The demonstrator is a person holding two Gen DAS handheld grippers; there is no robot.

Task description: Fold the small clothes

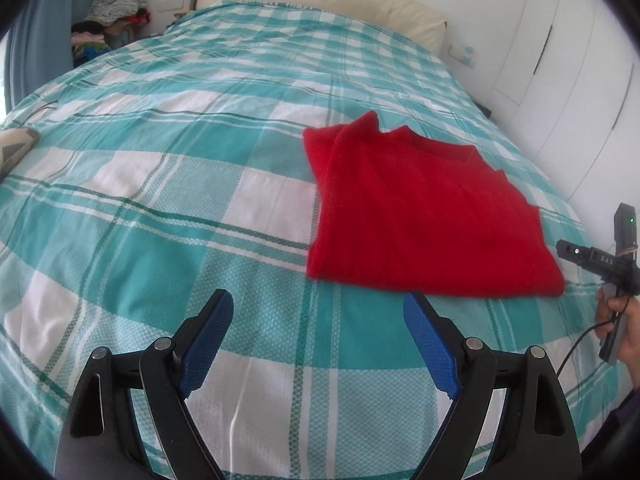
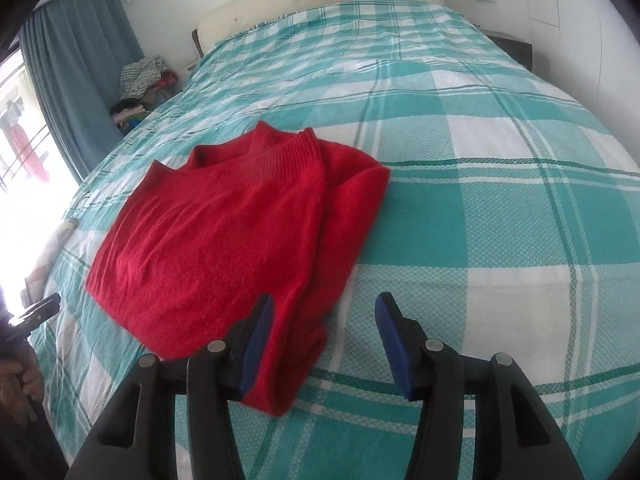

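Checked bedspread (image 1: 160, 208) bears folded red sweater (image 1: 420, 216), sleeves hidden; both grippers' fingers (image 1: 208, 344) wide, empty.

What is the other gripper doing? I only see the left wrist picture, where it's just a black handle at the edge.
Observer: The right gripper is open. The near corner of the red sweater lies between its fingers, not pinched.
Operator: Who's holding my side?
Observer: A person's hand, wrapped round the handle of the left gripper, shows at the picture's left edge.
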